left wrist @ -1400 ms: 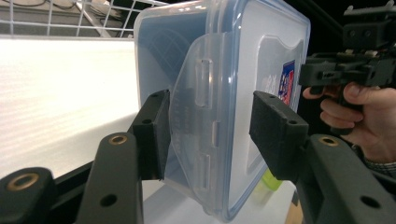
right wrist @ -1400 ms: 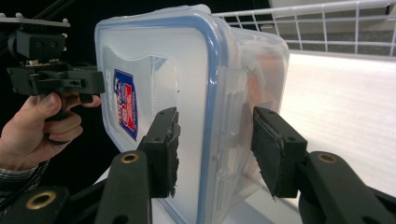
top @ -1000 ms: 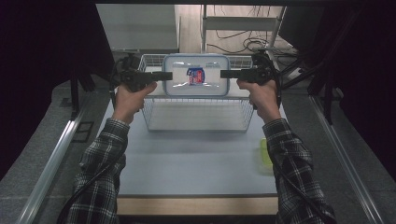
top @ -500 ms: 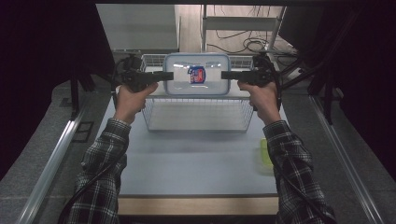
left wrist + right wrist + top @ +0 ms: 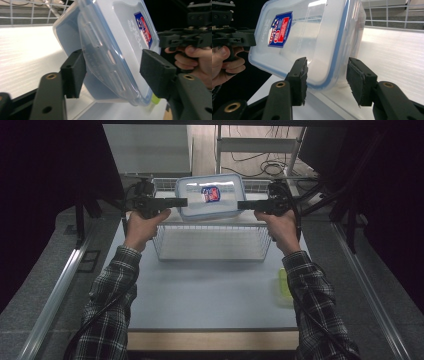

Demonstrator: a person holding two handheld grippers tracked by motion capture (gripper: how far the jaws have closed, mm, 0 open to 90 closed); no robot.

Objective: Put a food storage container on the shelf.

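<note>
A clear plastic container (image 5: 210,195) with a blue-edged lid and a red and blue label hangs tilted over the far side of a wire basket (image 5: 210,256), lid facing the camera. My left gripper (image 5: 182,201) reaches in from the left. In the left gripper view its jaws (image 5: 112,72) straddle the container (image 5: 112,37) and have just been opening; one pad (image 5: 75,72) lies against the base and the other stands off the lid. My right gripper (image 5: 241,205) comes from the right. Its jaws (image 5: 327,77) have just been closing and press on the container (image 5: 312,32).
The basket stands at the far middle of a pale table (image 5: 210,295). A yellow-green object (image 5: 284,287) lies at the table's right edge. Metal rails run along both sides of the table. Cables lie on the floor beyond it.
The container has tipped up, its lid turning more towards the camera, and it sits slightly higher in the picture. Both hands have stayed where they were.
</note>
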